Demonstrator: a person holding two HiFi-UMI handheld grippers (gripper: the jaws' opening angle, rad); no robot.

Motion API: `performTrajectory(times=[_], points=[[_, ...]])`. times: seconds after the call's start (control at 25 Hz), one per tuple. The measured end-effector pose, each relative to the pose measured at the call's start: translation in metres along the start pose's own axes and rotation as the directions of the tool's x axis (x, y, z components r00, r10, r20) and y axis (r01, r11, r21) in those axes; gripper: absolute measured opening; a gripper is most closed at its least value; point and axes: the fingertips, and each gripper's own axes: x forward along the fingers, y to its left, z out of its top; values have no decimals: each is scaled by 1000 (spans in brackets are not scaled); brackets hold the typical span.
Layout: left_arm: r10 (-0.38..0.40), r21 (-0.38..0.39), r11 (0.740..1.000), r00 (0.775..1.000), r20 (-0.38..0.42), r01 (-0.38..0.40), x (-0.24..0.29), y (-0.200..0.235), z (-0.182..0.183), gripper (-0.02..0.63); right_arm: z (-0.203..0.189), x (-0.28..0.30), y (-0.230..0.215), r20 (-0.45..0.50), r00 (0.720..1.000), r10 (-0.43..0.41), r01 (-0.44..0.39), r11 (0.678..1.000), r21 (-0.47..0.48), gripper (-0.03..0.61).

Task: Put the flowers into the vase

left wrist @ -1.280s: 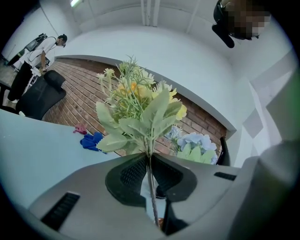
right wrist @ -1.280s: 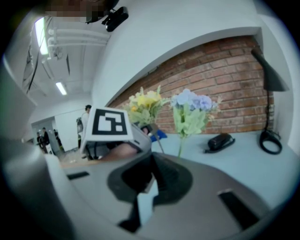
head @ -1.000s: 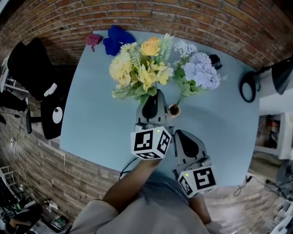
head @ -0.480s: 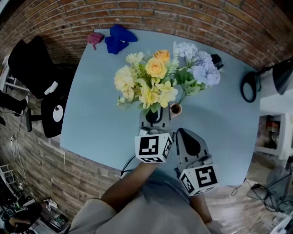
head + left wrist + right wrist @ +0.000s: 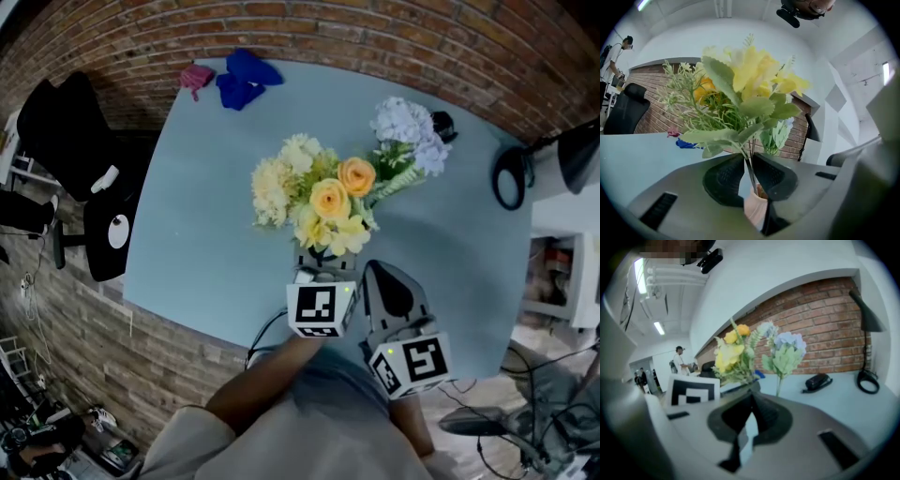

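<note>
Over the blue bench [image 5: 202, 225], the task was judged close to done. A lilac flower [image 5: 405, 127] leaned out to the right, its stem running down toward the vase, so it was taken as already placed. The yellow bouquet [image 5: 319, 202] stood upright above the pale vase [image 5: 757, 206], its stems [image 5: 750, 166] dropping to the vase mouth. How deep the stem ends sat inside could not be seen. Judged remaining: let go of the bouquet and draw back.

On the left hand-held gripper [image 5: 749, 169] the jaws stood slightly apart and had just been opening. The thin stems ran between them, close by the right pad, with a sliver of gap at the left pad. The grip was judged loosened rather than pinching.

On the right hand-held gripper [image 5: 751, 401] the jaws met at the tips with nothing between them. It sat just beside the left one, clear of the flowers.
</note>
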Motion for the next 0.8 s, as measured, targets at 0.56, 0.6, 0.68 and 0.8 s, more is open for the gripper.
performTrajectory(times=[0.56,0.6,0.68,0.8], points=[[0,17,1000,1000,-17,0,-2,2,-2,81,5,-1,1,8,1000,1,-1,1000,-1,23],[0,18,1000,1000,-17,0,-2,1,-3,81,5,-1,1,9,1000,2,-2,1000,-1,23],[-1,21,1000,1000,-16,1,-2,0,-3,83,5,-1,0,11,1000,3,-3,1000,-2,23],[-2,27,1000,1000,-18,2,-3,0,-5,92,3,-3,1,11,1000,4,-4,1000,-2,23]])
